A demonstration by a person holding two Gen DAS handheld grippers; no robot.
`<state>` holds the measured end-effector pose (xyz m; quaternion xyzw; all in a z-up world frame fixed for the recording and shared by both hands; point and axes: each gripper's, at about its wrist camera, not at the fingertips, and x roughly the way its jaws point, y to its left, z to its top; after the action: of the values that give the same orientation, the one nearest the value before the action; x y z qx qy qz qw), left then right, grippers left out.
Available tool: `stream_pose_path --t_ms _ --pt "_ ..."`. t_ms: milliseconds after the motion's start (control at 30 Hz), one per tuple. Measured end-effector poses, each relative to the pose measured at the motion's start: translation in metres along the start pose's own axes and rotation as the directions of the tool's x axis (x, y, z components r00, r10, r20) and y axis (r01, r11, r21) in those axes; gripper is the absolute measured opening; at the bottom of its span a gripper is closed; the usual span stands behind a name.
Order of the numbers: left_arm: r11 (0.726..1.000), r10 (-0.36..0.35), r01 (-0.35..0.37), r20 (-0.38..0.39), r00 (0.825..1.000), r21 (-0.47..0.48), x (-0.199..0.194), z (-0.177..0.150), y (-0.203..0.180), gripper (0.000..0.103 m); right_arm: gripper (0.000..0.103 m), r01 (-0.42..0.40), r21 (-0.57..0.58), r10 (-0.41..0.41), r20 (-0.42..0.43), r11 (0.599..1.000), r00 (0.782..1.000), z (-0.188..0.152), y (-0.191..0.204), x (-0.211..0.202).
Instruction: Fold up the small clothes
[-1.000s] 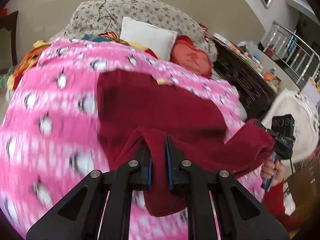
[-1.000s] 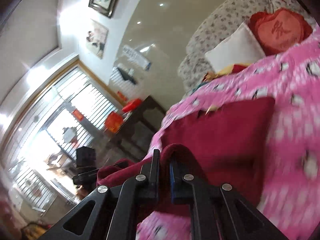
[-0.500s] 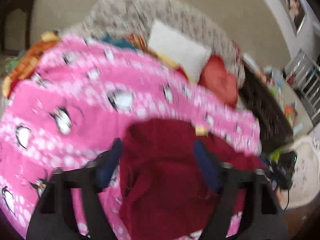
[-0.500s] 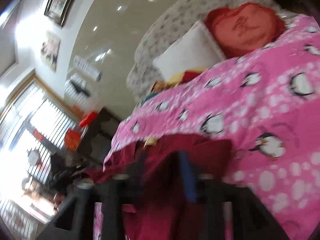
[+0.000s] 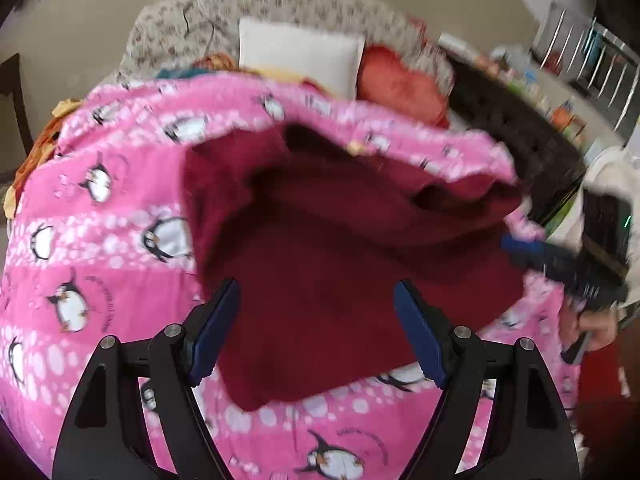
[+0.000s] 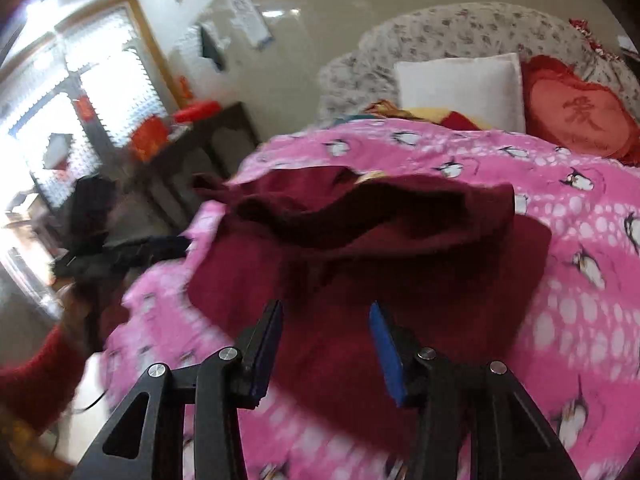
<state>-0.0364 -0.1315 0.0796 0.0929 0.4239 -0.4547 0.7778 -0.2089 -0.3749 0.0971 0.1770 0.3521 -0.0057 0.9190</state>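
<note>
Both grippers, left [image 5: 316, 332] and right [image 6: 326, 348], released the maroon garment [image 5: 340, 264]; jaws apart, empty. Risk: its loose top fold slumps unevenly.

Bright daylight glares through the window [image 6: 84, 92] — motion blur, fisheye-bent dark edges.

Pink penguin-print blanket [image 5: 100, 240] across most of both frames. White pillow [image 5: 300, 54] at upper centre, beside a red heart cushion [image 6: 580, 116] on its right. Floral headboard cover [image 6: 460, 32] behind them. Bright window [image 6: 80, 92] and dark cabinet [image 6: 208, 136] at left of the right wrist view.
</note>
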Motion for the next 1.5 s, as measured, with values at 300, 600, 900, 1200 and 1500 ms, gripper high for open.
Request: stream_pose_path --t_ms 300,600,900,1200,1500 --pt "0.971 0.117 -0.095 0.088 0.989 -0.22 0.052 0.083 0.052 0.079 0.043 0.257 0.212 -0.247 -0.072 0.943 0.966 0.082 -0.079 0.09" --pt "0.973 0.105 -0.076 0.125 0.987 -0.217 0.029 0.068 0.05 0.076 0.043 0.267 0.116 -0.272 0.03 0.957 0.962 0.066 -0.052 0.02" --pt "0.936 0.218 -0.193 0.054 0.974 -0.293 0.08 0.069 0.083 0.082 0.043 0.367 0.176 -0.343 -0.155 0.913 0.927 0.062 -0.096 0.071" --pt "0.936 0.193 -0.143 0.13 0.972 -0.32 0.004 0.01 0.085 0.081 0.048 0.058 0.096 -0.061 0.028 0.994 0.998 0.077 -0.003 0.052" --pt "0.953 0.182 -0.158 0.073 0.981 -0.259 0.024 -0.043 0.067 0.082 0.047 -0.14 0.03 0.142 -0.081 0.99 0.986 0.108 0.113 0.175"
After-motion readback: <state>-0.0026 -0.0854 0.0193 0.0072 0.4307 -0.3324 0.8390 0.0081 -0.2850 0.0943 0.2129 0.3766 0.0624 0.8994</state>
